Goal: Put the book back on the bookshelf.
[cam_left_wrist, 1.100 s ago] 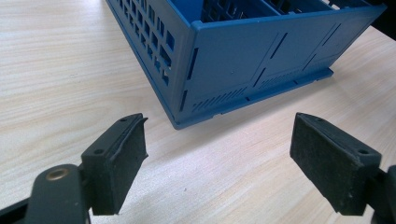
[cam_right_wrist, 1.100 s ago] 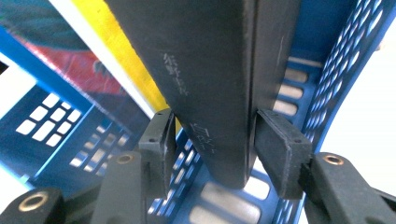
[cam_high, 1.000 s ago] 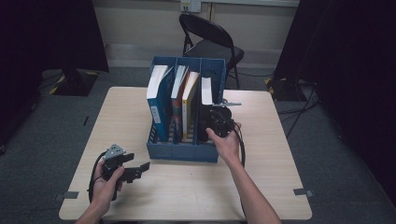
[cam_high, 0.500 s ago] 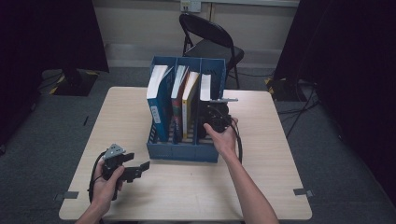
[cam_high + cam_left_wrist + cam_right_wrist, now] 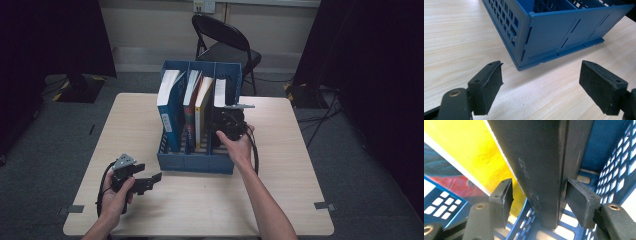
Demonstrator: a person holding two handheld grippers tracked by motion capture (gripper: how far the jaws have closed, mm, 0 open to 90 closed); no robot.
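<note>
A blue file rack (image 5: pixel 197 162) stands mid-table with a blue book (image 5: pixel 167 107), a red-covered book (image 5: pixel 190 107) and a yellow book (image 5: pixel 202 107) upright in it. A black book (image 5: pixel 219 92) stands in the right compartment. My right gripper (image 5: pixel 226 120) reaches into that compartment. In the right gripper view its jaws have just been opening and straddle the black book (image 5: pixel 541 157), with a gap at the left pad (image 5: pixel 504 195); my right gripper (image 5: pixel 540 190) is open. My left gripper (image 5: pixel 150 172) rests open on the table near the rack's front left corner (image 5: pixel 554 32), empty (image 5: pixel 541 82).
The wooden table (image 5: pixel 300 175) has bare room on both sides of the rack and in front of it. A black folding chair (image 5: pixel 225 45) stands behind the table's far edge. The yellow book (image 5: pixel 471 152) leans close to the black one.
Little differs in the high view. The right hand stays at the rack's right compartment, and the left gripper lies in the same spot.
</note>
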